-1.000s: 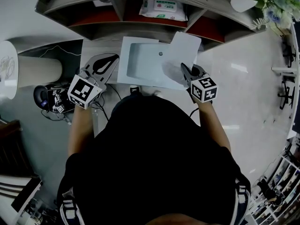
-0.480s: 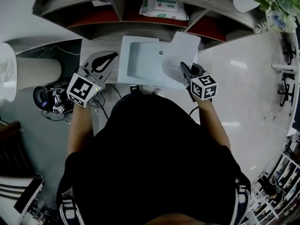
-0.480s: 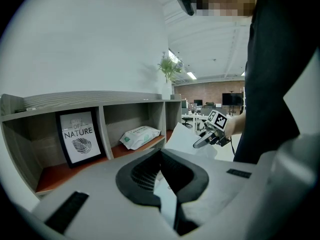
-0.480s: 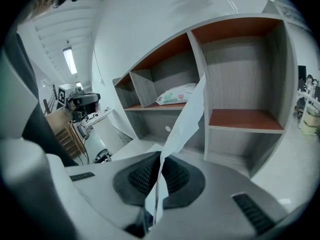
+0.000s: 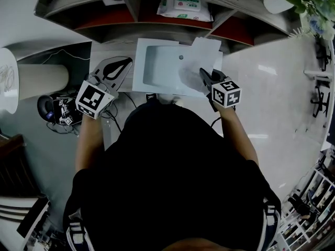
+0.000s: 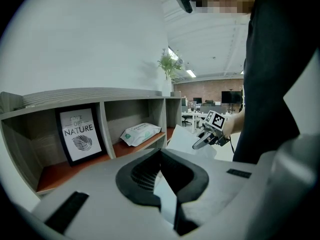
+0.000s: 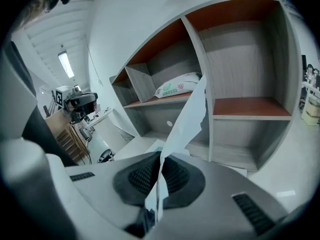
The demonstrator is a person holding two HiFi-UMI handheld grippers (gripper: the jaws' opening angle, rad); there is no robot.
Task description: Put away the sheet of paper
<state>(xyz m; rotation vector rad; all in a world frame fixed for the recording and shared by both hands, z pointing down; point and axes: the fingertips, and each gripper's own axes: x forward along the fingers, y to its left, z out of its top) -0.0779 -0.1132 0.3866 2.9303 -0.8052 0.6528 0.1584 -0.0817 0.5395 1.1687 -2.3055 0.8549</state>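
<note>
At the upper centre of the head view, the shelf is partly blocked: its middle compartment is occupied by a wipes pack, its left one by a framed print. The right compartment is seen open, apparently clear throughout; a white tray is laid just before it

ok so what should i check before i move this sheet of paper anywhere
1. Right gripper holding the white sheet of paper: ok, jaws shut on it.
2. Sheet flat: not ok, creased and wavy.
3. Left gripper free: ok, jaws together, nothing between.
4. White rectangular tray: ok, bare where visible.
5. Grey wooden shelf's right compartment: ok, nothing in it.
</note>
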